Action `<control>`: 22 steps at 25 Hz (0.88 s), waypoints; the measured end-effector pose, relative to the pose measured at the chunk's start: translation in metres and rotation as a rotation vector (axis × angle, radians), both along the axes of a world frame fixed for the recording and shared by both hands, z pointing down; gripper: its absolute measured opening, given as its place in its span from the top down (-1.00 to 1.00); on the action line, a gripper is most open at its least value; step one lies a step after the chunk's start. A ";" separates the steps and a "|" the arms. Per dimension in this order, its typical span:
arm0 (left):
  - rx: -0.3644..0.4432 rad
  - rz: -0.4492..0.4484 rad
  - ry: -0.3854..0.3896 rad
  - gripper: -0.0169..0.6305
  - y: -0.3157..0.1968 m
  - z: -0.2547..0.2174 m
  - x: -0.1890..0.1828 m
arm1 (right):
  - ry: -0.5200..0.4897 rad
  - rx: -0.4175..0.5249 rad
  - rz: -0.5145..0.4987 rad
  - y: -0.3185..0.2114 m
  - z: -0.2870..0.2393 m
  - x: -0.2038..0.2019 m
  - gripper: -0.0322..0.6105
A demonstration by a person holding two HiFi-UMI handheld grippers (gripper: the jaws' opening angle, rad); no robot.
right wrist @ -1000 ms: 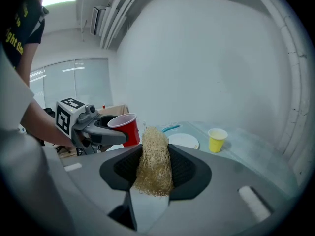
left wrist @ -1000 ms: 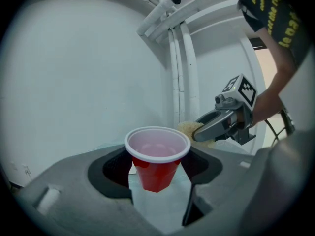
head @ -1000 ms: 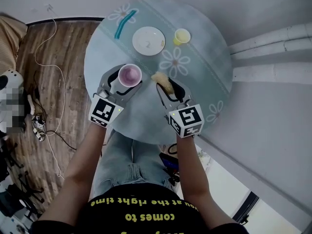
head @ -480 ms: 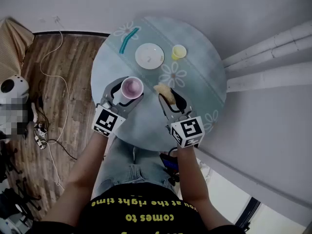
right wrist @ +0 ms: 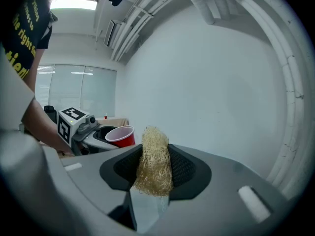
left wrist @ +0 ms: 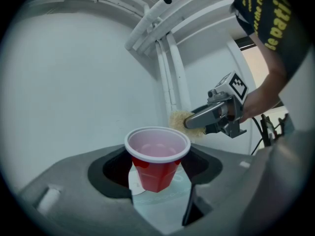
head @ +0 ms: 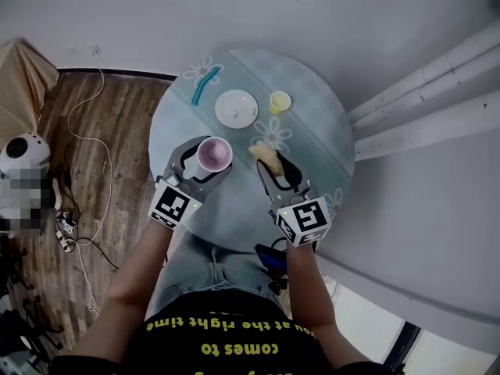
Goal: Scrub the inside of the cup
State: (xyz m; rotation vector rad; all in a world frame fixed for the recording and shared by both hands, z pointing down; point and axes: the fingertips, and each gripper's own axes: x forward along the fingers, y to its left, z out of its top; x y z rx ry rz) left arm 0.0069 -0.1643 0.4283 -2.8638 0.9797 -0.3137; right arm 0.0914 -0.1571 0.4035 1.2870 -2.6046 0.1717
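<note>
- Two bare forearms reach out from a black shirt with yellow print, each hand carrying tongs with a marker cube at the near end.
- The left tongs [head: 205,162] are at 11 o'clock from the person, and their jaws are clamped on the sides of the red cup [head: 213,154].
- The cup stands upright with its mouth up, showing a white rim and a pale pink inside. It is held in the air over the near part of the counter [head: 312,108], which shows below through the gap between the jaws.
- The right tongs [head: 275,169] are at 1 o'clock from the person, and their jaws are closed on a straw-coloured loofah scrubber [head: 266,158]. Its fibres stick out past the jaw tips.
- The scrubber is at 3 o'clock from the cup, near it but not touching, and outside its mouth.
- The counter is round and pale blue with printed daisies.
- A white plate [head: 236,108] lies on it at 12 o'clock from the cup.
- A small yellow cup [head: 280,101] stands just beside the plate, at its 3 o'clock.
- A teal strip-shaped thing [head: 203,84] lies at 10 o'clock from the plate, near the far rim.
- A wooden floor [head: 117,131] with a white cable [head: 82,123] shows at 9 o'clock from the counter.
- White pipes [head: 422,84] run along the wall at 3 o'clock.
</note>
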 end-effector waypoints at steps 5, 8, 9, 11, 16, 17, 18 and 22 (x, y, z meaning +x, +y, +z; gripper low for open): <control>0.056 0.026 0.009 -0.03 0.009 -0.019 0.006 | -0.020 0.064 -0.022 0.006 -0.021 0.003 0.42; 0.074 0.030 0.005 -0.03 0.011 -0.026 0.009 | -0.022 0.086 -0.026 0.007 -0.027 0.006 0.42; 0.079 0.030 0.006 -0.03 0.012 -0.029 0.010 | -0.022 0.092 -0.028 0.007 -0.029 0.007 0.42; 0.091 0.030 0.010 -0.03 0.013 -0.034 0.010 | -0.020 0.106 -0.032 0.006 -0.034 0.009 0.42; 0.117 0.033 0.010 -0.02 0.016 -0.045 0.010 | -0.024 0.138 -0.045 0.007 -0.045 0.008 0.42; 0.122 0.034 0.008 -0.02 0.017 -0.046 0.010 | -0.025 0.143 -0.047 0.008 -0.048 0.007 0.42; 0.126 0.035 0.007 -0.02 0.017 -0.048 0.009 | -0.025 0.148 -0.048 0.008 -0.050 0.007 0.42; 0.137 0.036 0.008 -0.02 0.021 -0.055 0.005 | -0.029 0.168 -0.054 0.013 -0.060 0.003 0.42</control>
